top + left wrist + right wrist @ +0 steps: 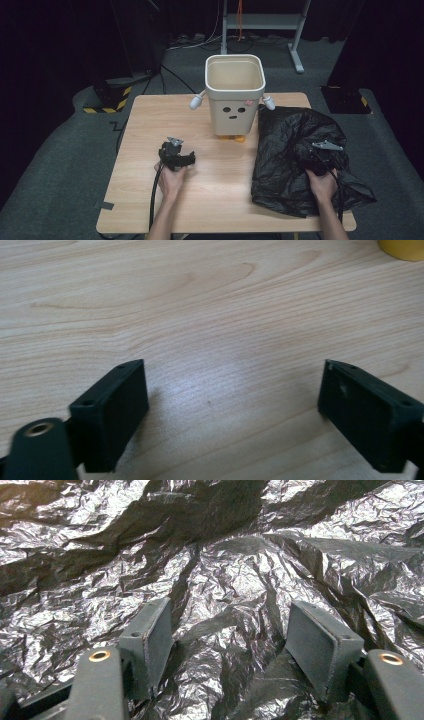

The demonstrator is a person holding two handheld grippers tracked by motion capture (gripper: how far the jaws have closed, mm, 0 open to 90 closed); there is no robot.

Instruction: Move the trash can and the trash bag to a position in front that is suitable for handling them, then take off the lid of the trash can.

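Note:
A cream bin (pixel 235 107) with a drawn face, small arms and orange feet stands upright at the back middle of the wooden table (pixel 215 180). A crumpled black plastic bag (pixel 285 150) lies spread over the table's right side. My left gripper (pixel 184 157) rests low over bare wood in front of the bin; in the left gripper view the gripper (pixel 232 375) stands open with nothing between its jaws. My right gripper (pixel 316 153) is down on the bag. Its own view has the gripper (pixel 230 610) open, with a raised fold of the bag (pixel 225 575) between the jaws.
One orange foot of the bin (pixel 405 247) sits at the top right of the left gripper view. Behind the table stand a grey metal frame (pixel 295 35), loose cables on the floor and a yellow-and-black striped base (pixel 112 97). A strip of tape (pixel 104 205) lies by the table's front left corner.

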